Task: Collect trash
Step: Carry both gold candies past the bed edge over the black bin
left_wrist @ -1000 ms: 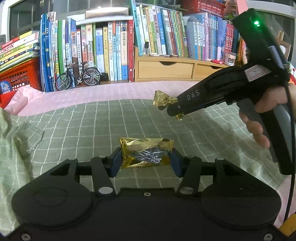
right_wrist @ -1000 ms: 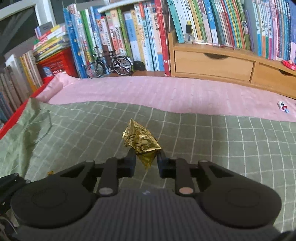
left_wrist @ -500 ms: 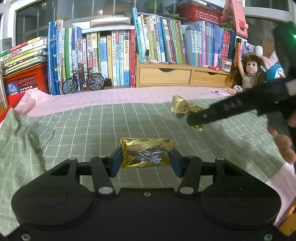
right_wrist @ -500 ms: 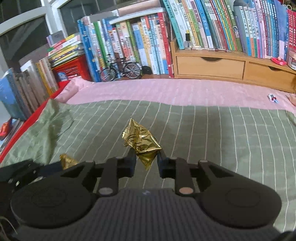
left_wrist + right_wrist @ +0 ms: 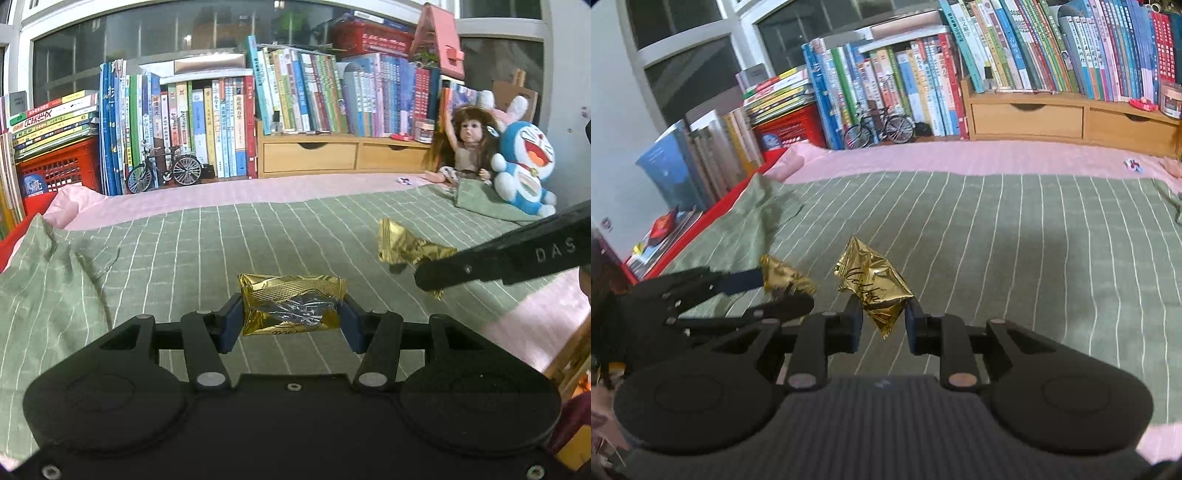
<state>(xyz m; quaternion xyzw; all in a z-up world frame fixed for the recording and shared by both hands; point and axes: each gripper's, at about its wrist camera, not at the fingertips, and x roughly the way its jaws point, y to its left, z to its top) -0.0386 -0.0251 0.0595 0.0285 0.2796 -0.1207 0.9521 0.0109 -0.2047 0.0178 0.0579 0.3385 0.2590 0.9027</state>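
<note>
above the green blanket (image 5: pixel 258 236), my left gripper (image 5: pixel 291 321) and right gripper (image 5: pixel 882 319) each clamp a light, crinkly gold wrapper (image 5: pixel 291 308) mid-body, likely slippery.

A quilt (image 5: pixel 229 236) covers the bed's front; behind it lies a sheet (image 5: pixel 258 192) — behind that, books (image 5: pixel 207 122), a bicycle (image 5: pixel 164 171) and drawers (image 5: pixel 347 155). Doll (image 5: pixel 463 147) and plush (image 5: pixel 522 170) sit right — a crate (image 5: pixel 55 170) left.

Glowing evenly under soft indoor light, bending hard at every fisheye edge.
Glinting on gold wrappers (image 5: pixel 291 304); blurring slightly toward 3 o'clock; darkening at window panes (image 5: pixel 701 70).
</note>
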